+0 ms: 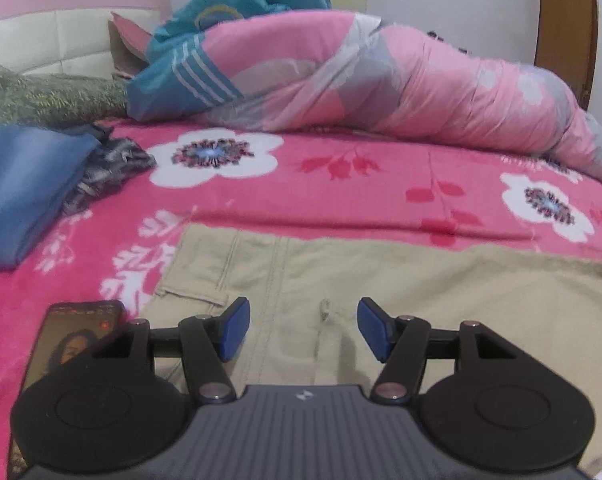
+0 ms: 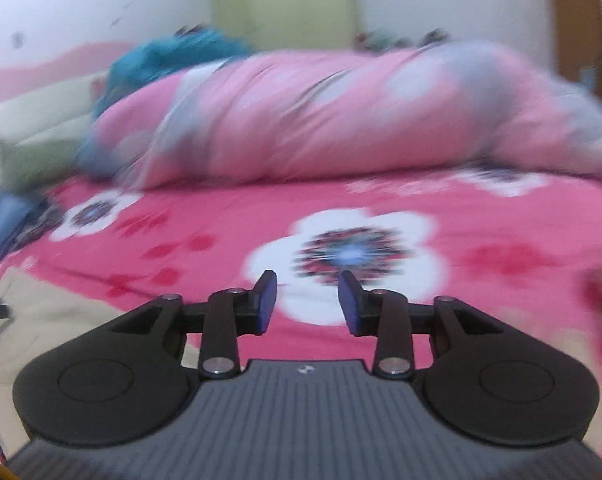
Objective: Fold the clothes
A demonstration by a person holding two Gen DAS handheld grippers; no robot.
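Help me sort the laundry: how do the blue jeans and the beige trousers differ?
The blue jeans are faded denim, folded, set aside at the left on a dark patterned garment; the beige trousers are plain, spread flat, nearest the camera. Both lie on the pink floral blanket.

- Both views are lit evenly and softly, as by indoor room light; no glare shows.
- The left wrist view is fairly sharp at the centre; the khaki trousers show stitching, with faint shadow under the left gripper.
- The right wrist view is smeared by motion blur: the pink quilt and flowered bedspread streak sideways.
- Fisheye bending curves the door at 2 o'clock; corners go dark.
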